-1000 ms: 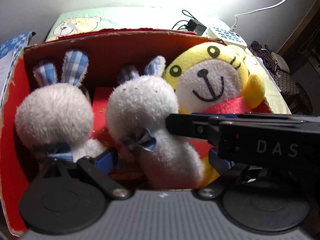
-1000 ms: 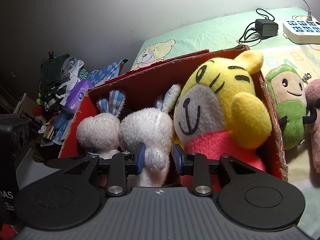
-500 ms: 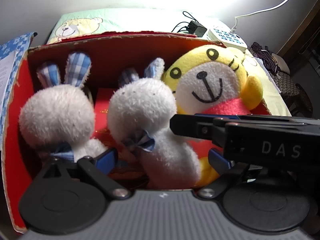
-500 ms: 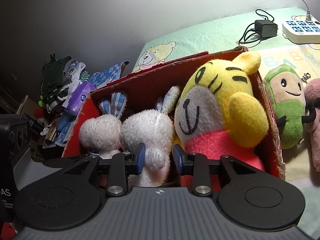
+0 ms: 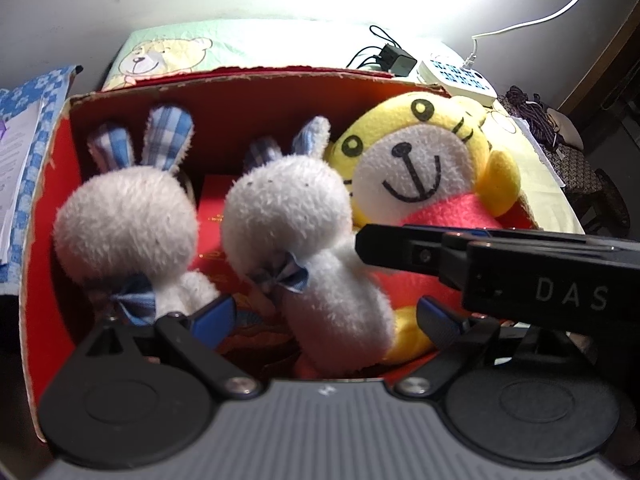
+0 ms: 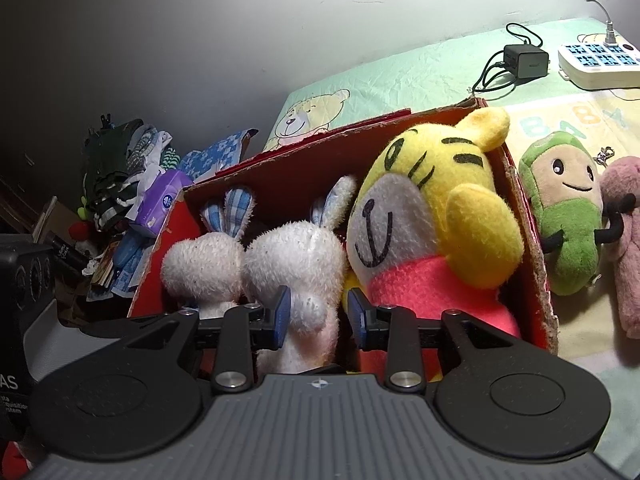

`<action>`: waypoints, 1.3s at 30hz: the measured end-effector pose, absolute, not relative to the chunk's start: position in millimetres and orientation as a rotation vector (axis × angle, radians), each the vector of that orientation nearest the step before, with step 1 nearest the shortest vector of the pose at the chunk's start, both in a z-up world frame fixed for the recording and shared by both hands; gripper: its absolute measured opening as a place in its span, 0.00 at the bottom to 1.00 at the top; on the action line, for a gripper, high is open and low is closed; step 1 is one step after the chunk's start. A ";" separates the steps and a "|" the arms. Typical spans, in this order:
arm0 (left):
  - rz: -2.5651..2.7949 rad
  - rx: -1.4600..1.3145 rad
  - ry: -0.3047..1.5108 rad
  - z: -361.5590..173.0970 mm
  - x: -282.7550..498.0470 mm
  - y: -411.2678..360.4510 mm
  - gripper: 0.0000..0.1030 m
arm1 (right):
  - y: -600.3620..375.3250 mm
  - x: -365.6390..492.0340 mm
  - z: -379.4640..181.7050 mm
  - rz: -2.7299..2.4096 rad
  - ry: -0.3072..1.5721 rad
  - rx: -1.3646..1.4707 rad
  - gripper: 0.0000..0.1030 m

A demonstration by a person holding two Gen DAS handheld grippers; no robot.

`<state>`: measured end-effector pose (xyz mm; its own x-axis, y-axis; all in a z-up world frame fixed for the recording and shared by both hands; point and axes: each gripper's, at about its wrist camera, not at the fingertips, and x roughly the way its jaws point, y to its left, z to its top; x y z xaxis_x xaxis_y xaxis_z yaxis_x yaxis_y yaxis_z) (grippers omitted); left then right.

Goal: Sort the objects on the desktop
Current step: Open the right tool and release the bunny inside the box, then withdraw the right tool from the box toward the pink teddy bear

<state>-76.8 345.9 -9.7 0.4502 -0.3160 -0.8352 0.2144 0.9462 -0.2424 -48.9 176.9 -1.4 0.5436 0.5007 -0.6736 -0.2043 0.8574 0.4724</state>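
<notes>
Releasing the second white rabbit [image 6: 296, 264] into the red box [image 6: 532, 264]: right gripper [image 6: 316, 314] jaws have just been opening, body between them, contact unclear. Left gripper [image 5: 320, 316] wide apart, empty. Next: withdraw upward, clearing the yellow tiger [image 6: 436, 216] crowding its right. Green plush [image 6: 568, 216] waits outside.

Right gripper [image 6: 316, 314] jaws part open; 2 blue pads flank the body of a white plush rabbit [image 6: 298, 268]. The left pad touches its fur; a gap shows at the right pad. Left of the fingers, a 2nd rabbit [image 6: 200, 264]. Right of them, a yellow tiger plush [image 6: 436, 224]. All 3 sit in the red cardboard box [image 6: 532, 248]. Farther right, outside the box, a green plush [image 6: 568, 216] lies on the bedsheet [image 6: 420, 76].
</notes>
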 end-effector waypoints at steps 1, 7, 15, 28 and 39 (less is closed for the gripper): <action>-0.326 -0.107 1.054 -8.9 -77.4 345.8 0.94 | 176.8 -49.8 -0.8 0.429 0.904 0.358 0.33; -0.317 -0.110 1.044 -3.2 -82.5 346.5 0.94 | 175.0 -56.9 2.8 0.418 0.887 0.348 0.33; -0.299 -0.106 1.038 0.8 -86.0 344.3 0.94 | 167.9 -66.2 7.3 0.398 0.861 0.357 0.33; -0.258 -0.096 1.036 5.7 -90.4 342.5 0.94 | 160.5 -79.3 11.4 0.380 0.823 0.377 0.35; -0.218 -0.069 1.031 10.7 -94.3 343.5 0.95 | 157.1 -84.7 11.5 0.368 0.800 0.403 0.35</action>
<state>-94.3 343.5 10.7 0.4948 -0.2122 -0.8427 0.1473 0.9762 -0.1593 -84.7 157.1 11.5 0.6420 0.4618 -0.6121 -0.1637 0.8624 0.4789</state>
